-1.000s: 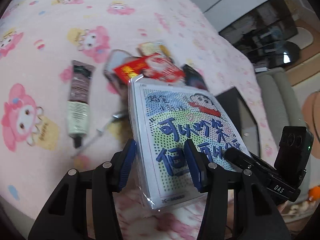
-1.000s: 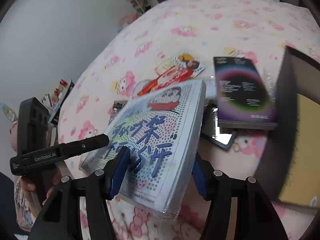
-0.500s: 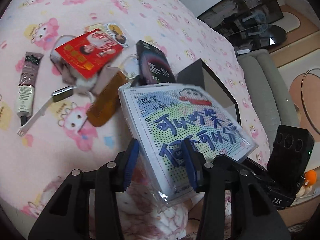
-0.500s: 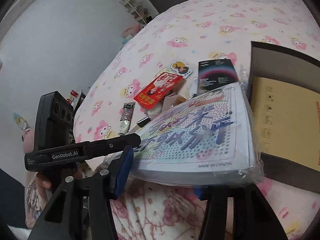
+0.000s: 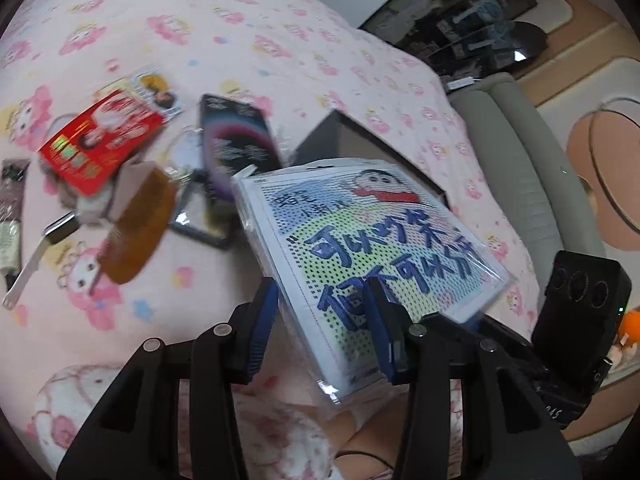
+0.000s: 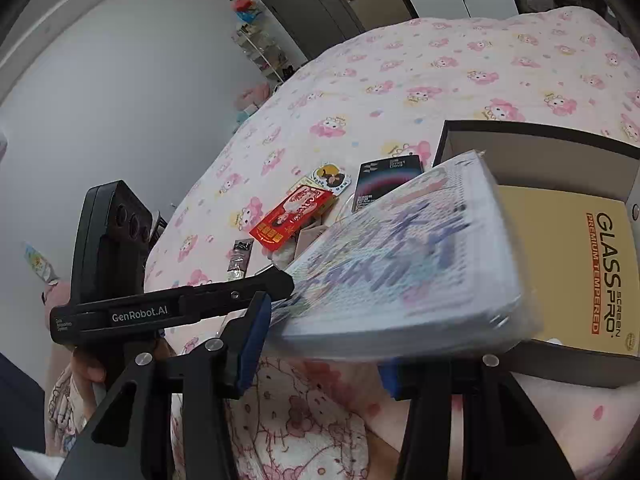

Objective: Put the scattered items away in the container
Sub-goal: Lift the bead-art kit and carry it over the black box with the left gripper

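Note:
A plastic-wrapped pack (image 5: 368, 248) printed with a cartoon boy and blue characters is held in the air by both grippers. My left gripper (image 5: 322, 300) is shut on its near corner, a blue pad on each face. My right gripper (image 6: 324, 340) is shut on the pack (image 6: 400, 264) at the other end, with its right pad hidden under the pack. The pack hangs over the near left edge of the dark open box (image 6: 536, 136), which holds a yellow screen-protector packet (image 6: 560, 260). In the left wrist view the pack hides most of the box (image 5: 320, 136).
On the pink cartoon bedspread lie a red packet (image 5: 104, 144), a black carton (image 5: 236, 140), a brown comb (image 5: 136, 228), a small dark frame (image 5: 204, 216), a metal tool (image 5: 36, 256), a tube (image 5: 10, 220) and a round-picture card (image 6: 330, 176). A grey sofa (image 5: 520, 168) stands beyond the bed.
Both grippers have lifted the pack off the pile and carried it right, over the box's edge. The right jaws have narrowed onto it. The comb and the frame under it now show.

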